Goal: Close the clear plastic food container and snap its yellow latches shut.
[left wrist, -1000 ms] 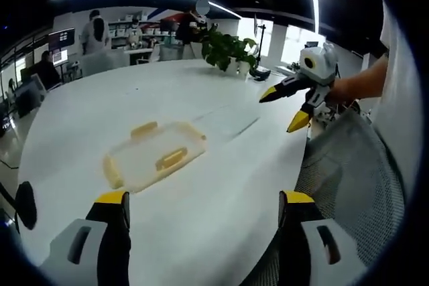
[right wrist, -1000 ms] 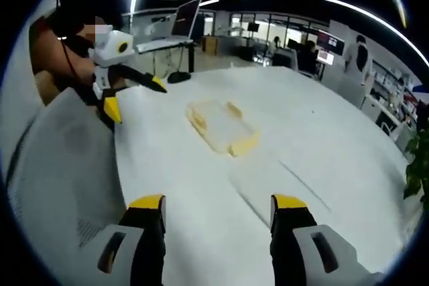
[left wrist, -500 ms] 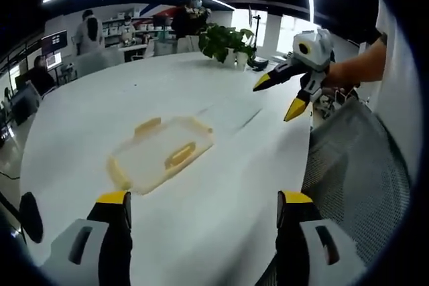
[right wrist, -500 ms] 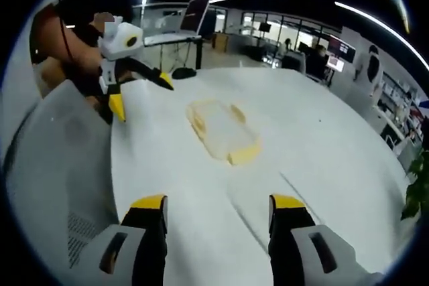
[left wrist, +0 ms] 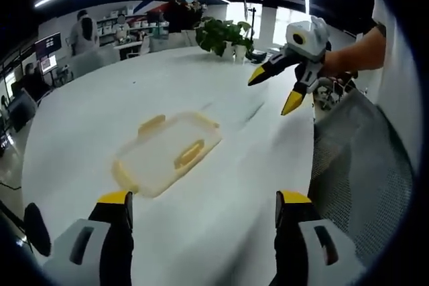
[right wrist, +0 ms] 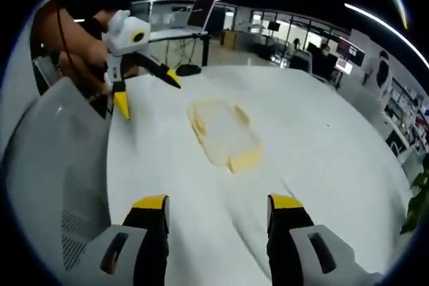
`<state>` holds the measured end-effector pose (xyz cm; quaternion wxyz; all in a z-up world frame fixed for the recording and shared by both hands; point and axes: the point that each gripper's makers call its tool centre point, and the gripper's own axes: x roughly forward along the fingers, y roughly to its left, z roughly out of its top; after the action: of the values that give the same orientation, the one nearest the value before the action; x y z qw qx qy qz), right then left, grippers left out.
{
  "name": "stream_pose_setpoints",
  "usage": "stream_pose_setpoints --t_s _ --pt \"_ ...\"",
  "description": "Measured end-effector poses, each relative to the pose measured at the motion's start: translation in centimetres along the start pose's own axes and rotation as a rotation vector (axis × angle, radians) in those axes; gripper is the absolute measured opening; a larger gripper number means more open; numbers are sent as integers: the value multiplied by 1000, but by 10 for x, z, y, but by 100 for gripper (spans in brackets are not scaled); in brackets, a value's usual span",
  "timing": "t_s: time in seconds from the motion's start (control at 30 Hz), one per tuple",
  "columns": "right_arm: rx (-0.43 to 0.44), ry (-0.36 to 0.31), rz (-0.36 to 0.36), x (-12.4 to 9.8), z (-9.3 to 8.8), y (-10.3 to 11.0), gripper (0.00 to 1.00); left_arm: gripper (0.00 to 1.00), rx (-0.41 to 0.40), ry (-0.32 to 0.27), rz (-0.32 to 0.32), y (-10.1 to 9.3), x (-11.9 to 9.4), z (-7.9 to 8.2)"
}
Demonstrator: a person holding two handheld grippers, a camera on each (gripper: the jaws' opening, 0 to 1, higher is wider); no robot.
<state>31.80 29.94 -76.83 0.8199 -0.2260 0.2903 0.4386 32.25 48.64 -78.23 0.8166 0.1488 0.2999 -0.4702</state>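
Ahead of both grippers, on the white table (left wrist: 221,212): lying flat and untouched, the clear food container (left wrist: 167,155) with its yellow latches (left wrist: 190,155).

Left gripper view: reaching forward with the left gripper (left wrist: 204,207), jaws spread wide and gripping nothing; sitting ahead and a little left of those jaws, well apart from them, the container; hovering up and to the right, the right gripper (left wrist: 273,90), held in a hand (left wrist: 338,72), its yellow tips parted; standing far beyond, a potted plant (left wrist: 224,35); curving along the right, a grey mesh chair (left wrist: 355,172).
Right gripper view: pointing forward with the right gripper (right wrist: 216,204), jaws gaping and empty; resting straight ahead, between and beyond the jaw tips, the container (right wrist: 222,132); hanging to the upper left above the table edge, the left gripper (right wrist: 149,92), tips apart, beside the chair back (right wrist: 53,165).
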Motion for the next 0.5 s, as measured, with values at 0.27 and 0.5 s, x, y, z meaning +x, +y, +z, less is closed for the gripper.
stream_pose_setpoints --t_s 0.27,0.5 --pt "-28 8 19 7 3 -4 56 86 25 13 1 6 4 1" --pt "-39 14 30 16 5 -7 56 85 45 33 -5 11 9 0"
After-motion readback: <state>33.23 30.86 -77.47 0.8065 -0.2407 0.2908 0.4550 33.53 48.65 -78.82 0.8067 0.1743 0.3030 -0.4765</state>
